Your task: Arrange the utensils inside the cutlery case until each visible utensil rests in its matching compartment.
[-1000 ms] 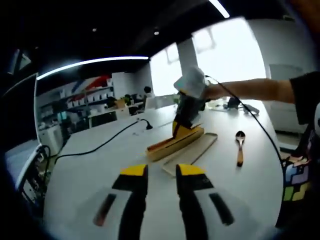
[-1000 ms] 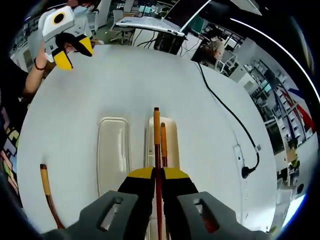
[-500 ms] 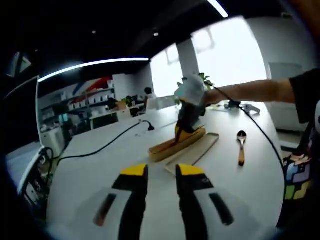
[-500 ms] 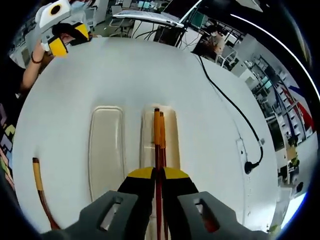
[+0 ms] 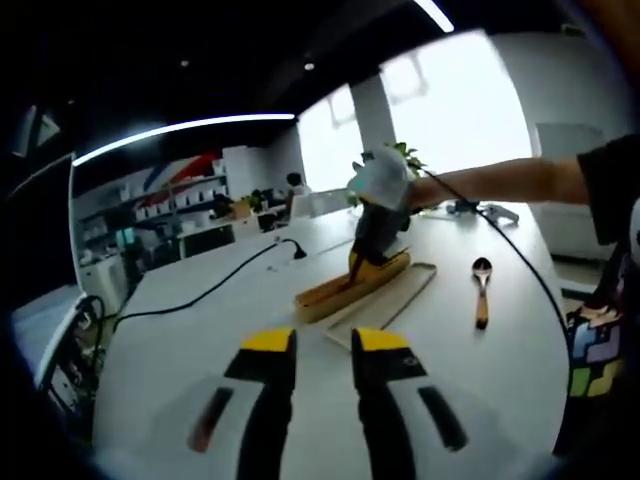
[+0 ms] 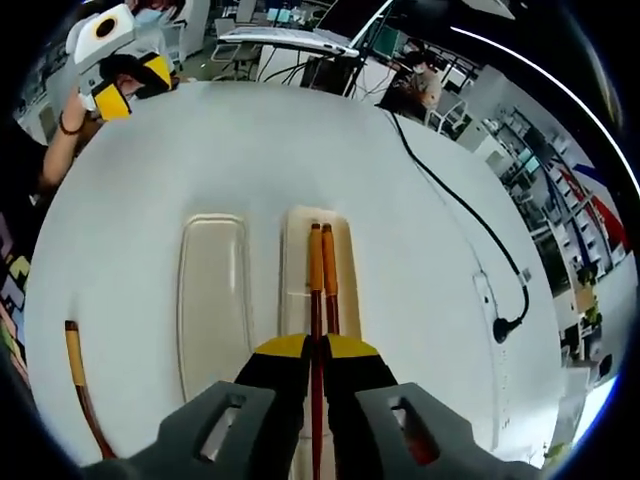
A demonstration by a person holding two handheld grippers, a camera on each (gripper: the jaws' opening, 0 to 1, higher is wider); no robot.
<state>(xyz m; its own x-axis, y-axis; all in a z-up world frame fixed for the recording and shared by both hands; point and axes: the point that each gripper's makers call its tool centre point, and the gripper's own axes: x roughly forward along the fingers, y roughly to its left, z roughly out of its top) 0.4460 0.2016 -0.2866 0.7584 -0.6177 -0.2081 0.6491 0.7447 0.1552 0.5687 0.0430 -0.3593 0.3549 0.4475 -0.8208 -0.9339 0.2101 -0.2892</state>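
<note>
Right now my right hand-held gripper [image 6: 317, 348] is clamped on a chopstick [image 6: 315, 300], its jaws pinched tight around the shaft, the far end lying over the case [image 6: 345, 270], where a second chopstick [image 6: 329, 280] already rests alongside. The lid [image 6: 212, 290] (or a second tray, I can't tell which) lies just beside the case on the white bench [image 6: 300, 150]. The spoon [image 6: 80, 385] sits well apart to one side, still out of any compartment.

My left hand-held gripper [image 5: 322, 342] hovers over bare bench, jaws slightly apart and holding nothing.

I'd judge the chopstick light, stiff and smooth — prone to swivelling in a pinch, so a grip near mid-shaft suits it. The spoon looks equally light; I'd take it by the slim handle, not the bowl — the handle offers flatter purchase.
</note>
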